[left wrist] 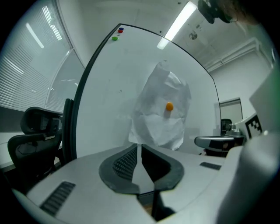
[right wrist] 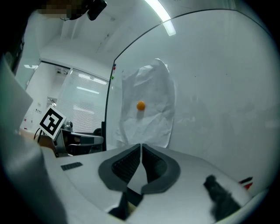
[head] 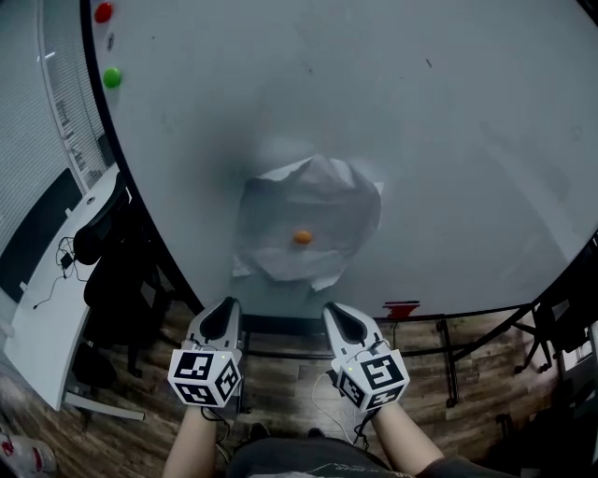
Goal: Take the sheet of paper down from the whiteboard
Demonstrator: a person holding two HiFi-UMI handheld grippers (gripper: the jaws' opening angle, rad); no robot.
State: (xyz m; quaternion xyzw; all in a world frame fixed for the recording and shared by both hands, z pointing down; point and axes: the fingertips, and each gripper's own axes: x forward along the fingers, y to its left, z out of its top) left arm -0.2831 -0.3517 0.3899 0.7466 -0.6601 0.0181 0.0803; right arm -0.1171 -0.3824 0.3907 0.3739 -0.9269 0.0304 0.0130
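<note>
The whiteboard point(head: 439, 131) fills most of the head view, with its dark frame curving down the left side and its top and right edges cut off. Left of it stand a white desk point(head: 42, 317) and a dark office chair point(head: 110, 257), the chair partly lost in shadow. The sheet of paper point(head: 313, 201) hangs on the lower middle of the board, crumpled, with its top edge folded and its lower corners curling away from the surface. Below it, the left gripper point(head: 224, 304) and the right gripper point(head: 336, 310) sit side by side, pointing at the board and short of the sheet's bottom edge. Each gripper view shows the jaws pressed together with nothing between them, and the paper well beyond the tips. Only the person's forearms show. An orange magnet point(head: 302, 237) pins the sheet near its centre. A red magnet point(head: 103, 12) and a green magnet point(head: 112, 77) sit at the board's upper left. A small red object point(head: 402, 308) lies on the board's lower ledge, too small to identify.
</note>
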